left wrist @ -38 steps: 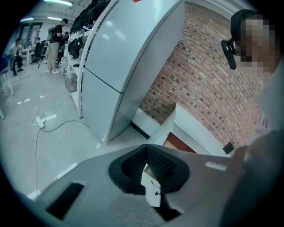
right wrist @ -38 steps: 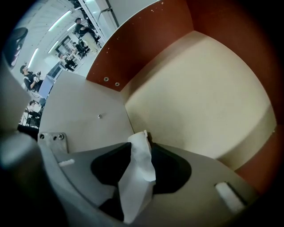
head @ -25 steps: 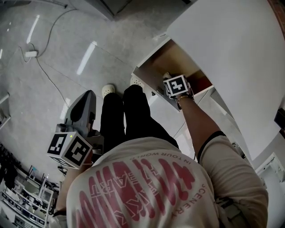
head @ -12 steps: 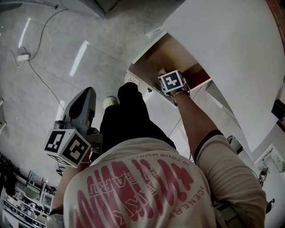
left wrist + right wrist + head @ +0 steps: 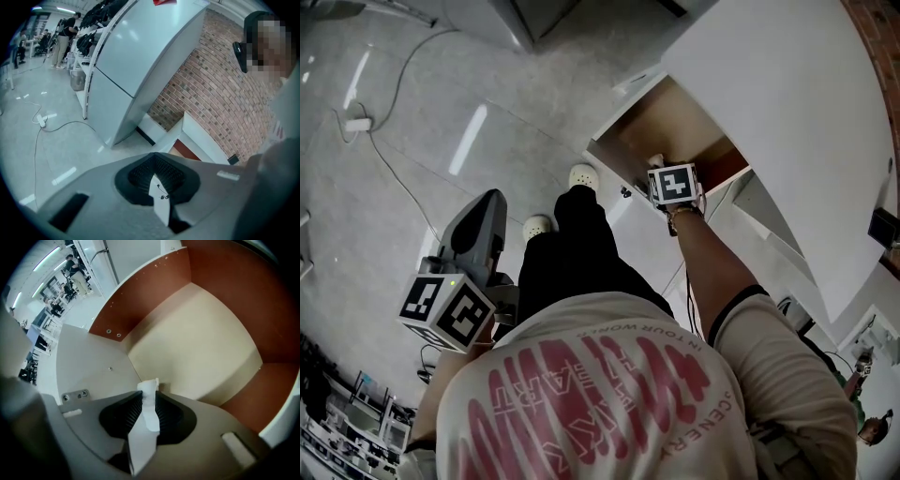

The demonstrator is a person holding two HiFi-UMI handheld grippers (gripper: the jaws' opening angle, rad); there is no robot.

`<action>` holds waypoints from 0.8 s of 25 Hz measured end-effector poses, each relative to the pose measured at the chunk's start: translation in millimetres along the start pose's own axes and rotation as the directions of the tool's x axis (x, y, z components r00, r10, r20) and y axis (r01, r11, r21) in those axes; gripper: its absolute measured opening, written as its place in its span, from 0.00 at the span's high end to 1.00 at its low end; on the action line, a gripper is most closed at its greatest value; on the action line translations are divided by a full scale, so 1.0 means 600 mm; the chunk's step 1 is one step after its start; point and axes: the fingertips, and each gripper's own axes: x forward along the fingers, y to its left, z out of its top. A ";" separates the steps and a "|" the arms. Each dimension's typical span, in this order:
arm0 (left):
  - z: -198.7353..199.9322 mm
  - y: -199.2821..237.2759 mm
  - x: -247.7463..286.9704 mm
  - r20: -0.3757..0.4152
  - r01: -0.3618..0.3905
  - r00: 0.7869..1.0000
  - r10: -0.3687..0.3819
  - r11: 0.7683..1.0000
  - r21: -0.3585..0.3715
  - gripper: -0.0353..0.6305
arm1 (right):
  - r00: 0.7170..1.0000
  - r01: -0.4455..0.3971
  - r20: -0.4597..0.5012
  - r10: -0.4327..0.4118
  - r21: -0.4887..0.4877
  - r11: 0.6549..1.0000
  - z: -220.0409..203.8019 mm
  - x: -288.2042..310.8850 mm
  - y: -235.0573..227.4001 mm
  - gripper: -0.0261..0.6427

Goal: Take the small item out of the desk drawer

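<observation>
your right gripper (image 5: 149,401) pointed down into the one open drawer (image 5: 197,343). its two jaws had just been closing and stood partly together, with the pads pressed on one small white item (image 5: 149,386). the item stuck out past the jaw tips and was held above the drawer's pale floor, between the red-brown inner walls. in the head view, the right gripper's marker cube (image 5: 675,183) sat over the drawer's front edge, just below the white desk top (image 5: 787,103).

your left gripper (image 5: 155,161) was held well apart from the drawer, at your left side. its two jaws met at the tips with nothing between them. its own marker cube (image 5: 448,312) faced up toward you.

two white shoes (image 5: 583,175) stood on the grey floor (image 5: 487,75) beside the drawer. one cable (image 5: 403,159) ran across that floor to one power strip (image 5: 358,124).
</observation>
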 end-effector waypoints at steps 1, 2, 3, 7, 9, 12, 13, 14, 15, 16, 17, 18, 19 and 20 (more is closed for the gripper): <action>0.004 -0.002 -0.004 0.005 0.008 1.000 -0.008 1.000 0.005 0.94 | 1.000 0.009 0.012 -0.009 0.005 1.000 0.003 -0.009 0.001 0.81; 0.007 -0.005 -0.009 0.009 0.017 1.000 -0.017 1.000 0.010 0.94 | 1.000 0.020 0.023 -0.020 0.008 1.000 0.005 -0.018 0.002 0.81; 0.010 -0.009 -0.014 0.013 0.025 1.000 -0.025 1.000 0.014 0.94 | 0.999 0.031 0.034 -0.031 0.012 0.999 0.006 -0.027 0.002 0.81; 0.019 -0.026 -0.043 0.027 0.053 0.998 -0.054 0.998 0.036 0.94 | 0.995 0.070 0.072 -0.074 0.048 0.996 0.000 -0.071 0.001 0.81; 0.027 -0.036 -0.055 0.041 0.068 0.997 -0.070 0.996 0.051 0.94 | 0.991 0.086 0.093 -0.091 0.063 0.994 -0.002 -0.092 0.000 0.81; 0.044 -0.051 -0.069 0.069 0.100 0.992 -0.106 0.992 0.083 0.94 | 0.984 0.105 0.135 -0.117 0.093 0.990 -0.003 -0.123 -0.002 0.81; 0.050 -0.056 -0.075 0.078 0.112 0.990 -0.120 0.989 0.094 0.94 | 0.981 0.110 0.150 -0.126 0.108 0.988 -0.003 -0.134 -0.002 0.81; 0.057 -0.061 -0.080 0.089 0.124 0.987 -0.134 0.986 0.107 0.94 | 0.976 0.115 0.167 -0.136 0.127 0.985 -0.002 -0.146 -0.002 0.81; 0.062 -0.064 -0.086 0.098 0.134 0.984 -0.146 0.984 0.118 0.94 | 0.972 0.118 0.186 -0.145 0.150 0.982 0.000 -0.159 -0.002 0.81; 0.065 -0.067 -0.093 0.105 0.141 0.982 -0.155 0.982 0.126 0.94 | 0.967 0.114 0.205 -0.150 0.180 0.977 0.000 -0.173 -0.002 0.81; 0.067 -0.070 -0.101 0.110 0.146 0.981 -0.161 0.980 0.131 0.94 | 0.963 0.105 0.224 -0.153 0.215 0.971 -0.003 -0.187 0.000 0.81; 0.067 -0.073 -0.110 0.114 0.151 0.979 -0.167 0.979 0.134 0.94 | 0.958 0.094 0.242 -0.157 0.252 0.963 -0.005 -0.202 0.001 0.81; 0.069 -0.076 -0.118 0.119 0.157 0.978 -0.173 0.978 0.137 0.94 | 0.952 0.085 0.261 -0.162 0.284 0.955 -0.007 -0.217 0.002 0.81; 0.072 -0.079 -0.125 0.126 0.164 0.975 -0.182 0.976 0.141 0.94 | 0.945 0.079 0.280 -0.170 0.310 0.947 -0.006 -0.231 0.003 0.81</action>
